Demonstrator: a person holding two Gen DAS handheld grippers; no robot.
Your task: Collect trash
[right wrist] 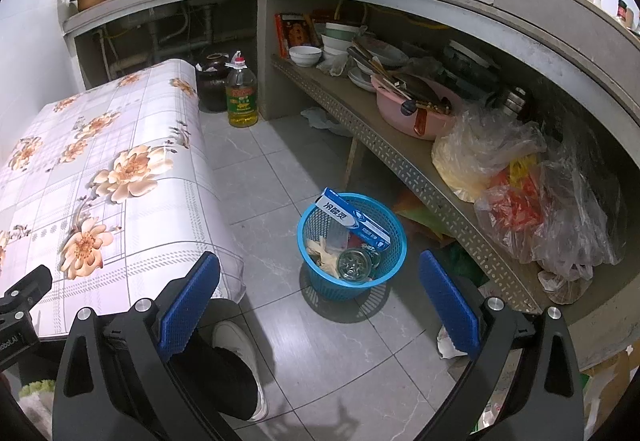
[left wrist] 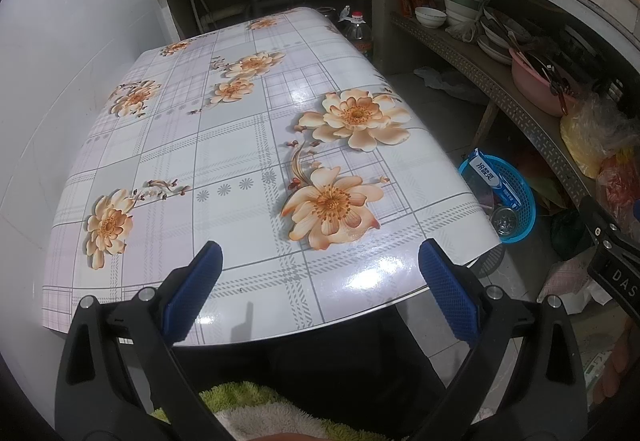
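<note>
A blue mesh waste basket [right wrist: 352, 273] stands on the tiled floor, to the right of the table; it also shows in the left wrist view [left wrist: 516, 201]. Inside it lie a blue and white toothpaste box [right wrist: 356, 219], a round metal can [right wrist: 354, 263] and pale scraps [right wrist: 322, 253]. My right gripper [right wrist: 320, 301] hangs open above the floor, just in front of the basket, holding nothing. Over the near edge of the flowered table [left wrist: 240, 145], my left gripper [left wrist: 320, 291] is open and empty too.
A low perforated shelf [right wrist: 400, 161] on the right carries bowls, a pink basin [right wrist: 412, 113] and plastic bags [right wrist: 540, 193]. An oil bottle [right wrist: 241, 97] and a dark jar [right wrist: 212, 81] stand by the table's far corner. A person's white shoe [right wrist: 240, 357] rests on the floor.
</note>
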